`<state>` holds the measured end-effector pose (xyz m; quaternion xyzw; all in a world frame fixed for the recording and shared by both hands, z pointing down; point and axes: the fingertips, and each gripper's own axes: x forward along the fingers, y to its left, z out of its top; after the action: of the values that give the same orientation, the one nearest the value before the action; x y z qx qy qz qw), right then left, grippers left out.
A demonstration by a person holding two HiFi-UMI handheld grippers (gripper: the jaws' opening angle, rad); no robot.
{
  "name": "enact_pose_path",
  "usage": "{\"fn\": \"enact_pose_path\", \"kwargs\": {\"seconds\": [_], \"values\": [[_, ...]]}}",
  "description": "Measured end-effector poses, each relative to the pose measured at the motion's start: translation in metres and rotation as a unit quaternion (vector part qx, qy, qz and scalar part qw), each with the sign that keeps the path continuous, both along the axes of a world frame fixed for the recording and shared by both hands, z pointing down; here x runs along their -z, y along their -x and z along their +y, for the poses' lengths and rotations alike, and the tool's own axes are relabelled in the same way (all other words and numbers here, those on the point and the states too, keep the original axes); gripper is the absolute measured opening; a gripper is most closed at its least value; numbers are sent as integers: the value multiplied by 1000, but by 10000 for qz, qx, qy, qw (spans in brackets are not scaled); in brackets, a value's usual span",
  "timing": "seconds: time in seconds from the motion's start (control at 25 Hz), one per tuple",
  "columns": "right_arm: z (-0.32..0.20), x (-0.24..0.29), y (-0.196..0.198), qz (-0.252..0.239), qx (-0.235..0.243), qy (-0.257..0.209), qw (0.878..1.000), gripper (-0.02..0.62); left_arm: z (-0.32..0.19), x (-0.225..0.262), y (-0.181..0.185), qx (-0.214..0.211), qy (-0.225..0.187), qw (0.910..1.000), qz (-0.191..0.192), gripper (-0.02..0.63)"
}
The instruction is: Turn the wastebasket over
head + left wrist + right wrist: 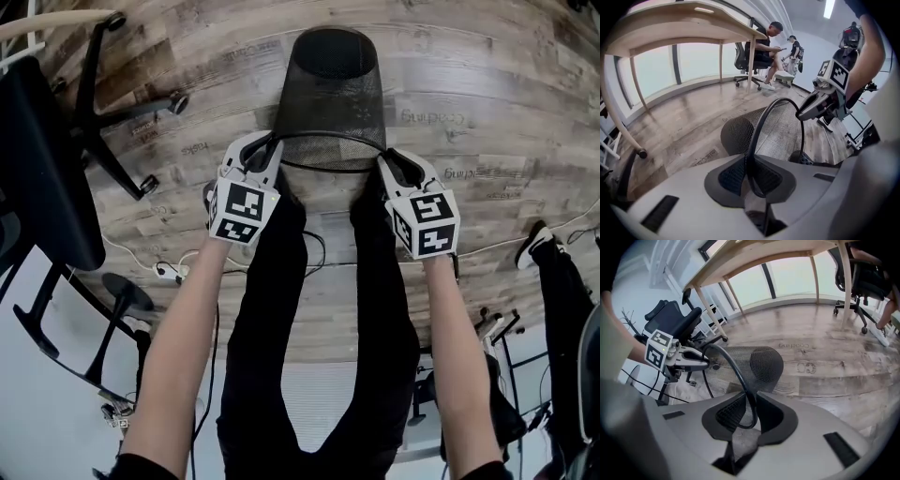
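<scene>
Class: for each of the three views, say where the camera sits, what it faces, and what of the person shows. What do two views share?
Head view: on the head, facing steeply down at the wastebasket; forearms, legs, left gripper and right gripper show.
Left gripper view: on that gripper, along jaws shut on the rim; the other gripper shows.
Right gripper view: the same from the other side.
All share the wastebasket.

The wastebasket (330, 94) is lying tipped over the floor (487, 84), base pointing away, rim facing the person's legs (319, 309). The left tongs (266, 152) are clamping the rim's left side, the right tongs (390, 165) its right side. An office chair (47, 159) is standing farther left.
</scene>
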<state>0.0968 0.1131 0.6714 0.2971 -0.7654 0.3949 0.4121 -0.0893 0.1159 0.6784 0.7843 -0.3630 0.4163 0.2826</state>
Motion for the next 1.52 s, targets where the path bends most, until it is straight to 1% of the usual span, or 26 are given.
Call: {"fn": "enact_pose_path", "kwargs": {"seconds": [0.08, 0.24, 0.36, 0.4, 0.52, 0.56, 0.64, 0.8, 0.92, 1.04, 1.12, 1.28, 1.36, 1.44, 1.52], "values": [[3, 8, -1, -88, -128, 98, 9998, 70, 8, -2, -2, 26, 41, 10000, -26, 52], [8, 22, -6, -190, -280, 255, 9991, 89, 24, -3, -15, -92, -2, 9999, -84, 54], [5, 32, -8, -350, -458, 324, 9978, 124, 38, -5, -28, -225, -5, 9997, -127, 60], [4, 35, -8, -442, -599, 388, 9965, 136, 45, -7, -33, -294, 28, 9995, -128, 64], [2, 34, -7, -606, -1091, 659, 9900, 211, 67, -16, -46, -476, 220, 9986, -97, 77], [3, 29, -6, -579, -1168, 747, 9886, 250, 73, -20, -50, -512, 292, 9982, -90, 80], [8, 18, -2, -480, -1146, 891, 9882, 297, 84, -28, -55, -600, 401, 9973, -118, 84], [16, -7, 14, -361, -1028, 1149, 9874, 334, 98, -50, -60, -794, 762, 9936, -259, 89], [16, -25, 22, -183, -1123, 1183, 9864, 354, 101, -67, -58, -698, 996, 9921, -299, 89], [18, -40, 21, 118, -1220, 1035, 9871, 366, 97, -77, -58, -700, 973, 9922, -343, 90], [23, -50, 18, 355, -1182, 1018, 9871, 381, 92, -83, -60, -757, 932, 9920, -385, 95], [41, -64, 12, 669, -1154, 1196, 9838, 403, 83, -93, -62, -1005, 873, 9899, -479, 101], [49, -70, 10, 622, -1323, 1411, 9791, 405, 82, -95, -63, -1062, 894, 9892, -478, 103], [53, -74, 11, 463, -1524, 1630, 9737, 405, 83, -96, -62, -1037, 940, 9890, -487, 106], [54, -77, 13, 301, -1615, 1745, 9709, 405, 83, -97, -60, -983, 989, 9891, -474, 107]]}}
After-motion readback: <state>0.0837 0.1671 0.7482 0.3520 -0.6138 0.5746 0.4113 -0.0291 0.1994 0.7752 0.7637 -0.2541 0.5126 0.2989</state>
